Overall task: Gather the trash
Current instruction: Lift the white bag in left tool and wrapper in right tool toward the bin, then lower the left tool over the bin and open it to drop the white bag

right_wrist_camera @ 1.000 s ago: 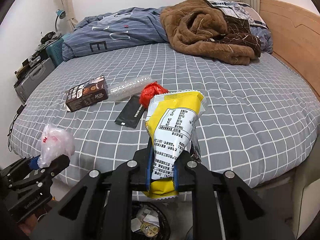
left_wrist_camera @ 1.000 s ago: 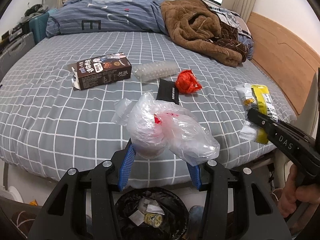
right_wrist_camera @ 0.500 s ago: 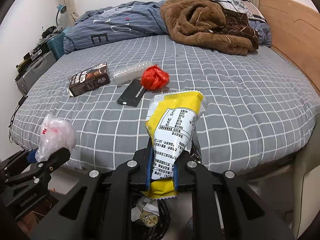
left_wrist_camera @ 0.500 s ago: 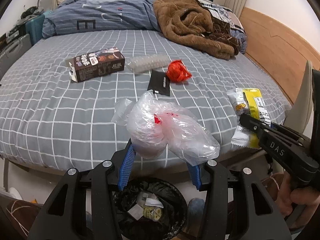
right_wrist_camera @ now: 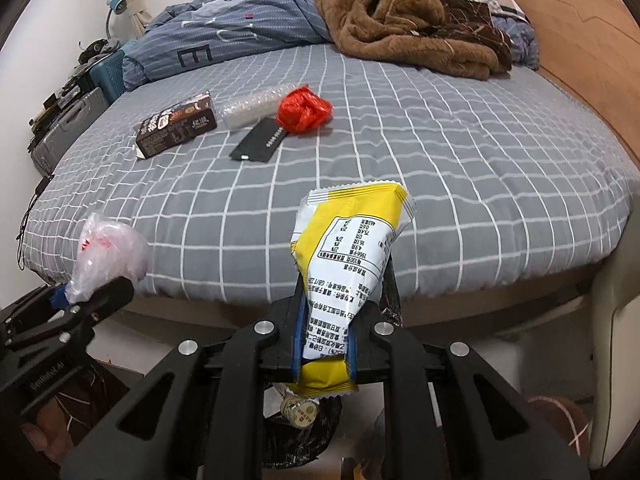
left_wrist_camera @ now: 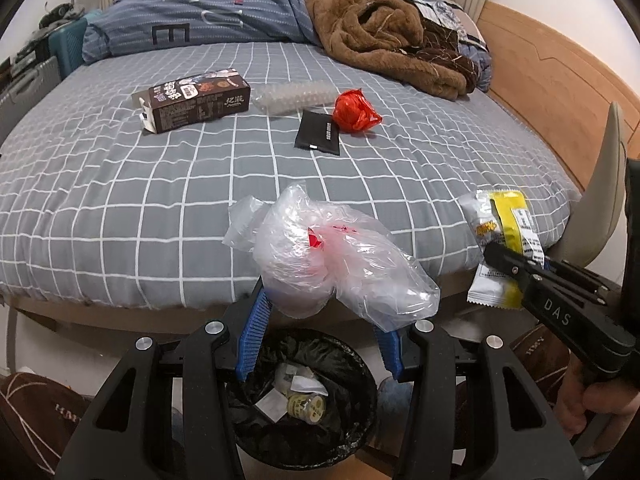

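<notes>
My left gripper [left_wrist_camera: 320, 336] is shut on a crumpled clear plastic bag [left_wrist_camera: 328, 256] and holds it above the black-lined trash bin [left_wrist_camera: 344, 432] on the floor. My right gripper [right_wrist_camera: 324, 344] is shut on a yellow and white snack wrapper [right_wrist_camera: 344, 256], also over the bin [right_wrist_camera: 296, 436]. The wrapper shows in the left wrist view [left_wrist_camera: 508, 232], the bag in the right wrist view [right_wrist_camera: 108, 248]. On the bed lie a brown carton [left_wrist_camera: 196, 100], a clear plastic tray [left_wrist_camera: 296, 96], a black packet [left_wrist_camera: 320, 132] and a red plastic bag [left_wrist_camera: 354, 110].
The grey checked bed [left_wrist_camera: 120, 184] fills both views, its edge just beyond the bin. A brown blanket [left_wrist_camera: 380, 36] and a blue duvet [left_wrist_camera: 208, 20] lie at the far side. A wooden headboard [left_wrist_camera: 560, 88] runs along the right. Cases [right_wrist_camera: 68, 128] stand at the left.
Both grippers have pulled back from the bed and dropped lower with their loads. The bin now sits more fully under them.
</notes>
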Tool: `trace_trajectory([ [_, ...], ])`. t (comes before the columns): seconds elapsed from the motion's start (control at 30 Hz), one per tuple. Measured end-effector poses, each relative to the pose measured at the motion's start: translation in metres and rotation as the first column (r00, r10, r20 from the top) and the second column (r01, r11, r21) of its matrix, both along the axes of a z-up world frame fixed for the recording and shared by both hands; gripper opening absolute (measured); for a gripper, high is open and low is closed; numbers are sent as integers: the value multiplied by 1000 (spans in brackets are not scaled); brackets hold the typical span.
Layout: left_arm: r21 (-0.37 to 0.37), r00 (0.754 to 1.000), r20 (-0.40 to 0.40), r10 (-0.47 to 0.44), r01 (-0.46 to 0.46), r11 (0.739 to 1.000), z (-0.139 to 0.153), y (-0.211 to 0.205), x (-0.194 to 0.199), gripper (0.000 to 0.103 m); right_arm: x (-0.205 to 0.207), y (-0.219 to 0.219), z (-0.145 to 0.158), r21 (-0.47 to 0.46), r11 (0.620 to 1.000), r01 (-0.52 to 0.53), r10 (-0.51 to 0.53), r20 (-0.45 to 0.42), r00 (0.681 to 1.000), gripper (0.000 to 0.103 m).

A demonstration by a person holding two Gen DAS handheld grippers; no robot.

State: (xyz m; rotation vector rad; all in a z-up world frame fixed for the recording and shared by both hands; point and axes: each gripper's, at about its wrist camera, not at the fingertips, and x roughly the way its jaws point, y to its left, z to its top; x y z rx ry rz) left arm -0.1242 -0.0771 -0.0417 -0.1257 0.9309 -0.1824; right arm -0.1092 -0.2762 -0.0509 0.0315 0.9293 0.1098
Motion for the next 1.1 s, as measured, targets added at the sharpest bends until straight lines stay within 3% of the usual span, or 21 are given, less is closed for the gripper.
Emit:
trace_trajectory([
  [0.43,-1,998,-58,-7,6,1000,-26,-1,-23,47,-23,0,-22,-19,1000,-9,8,-49,999,15],
  [1.1,18,975,-224,0,5,1000,-102,5,-36,47,-42,18,-98,1,997,-73,70,-257,964,15],
])
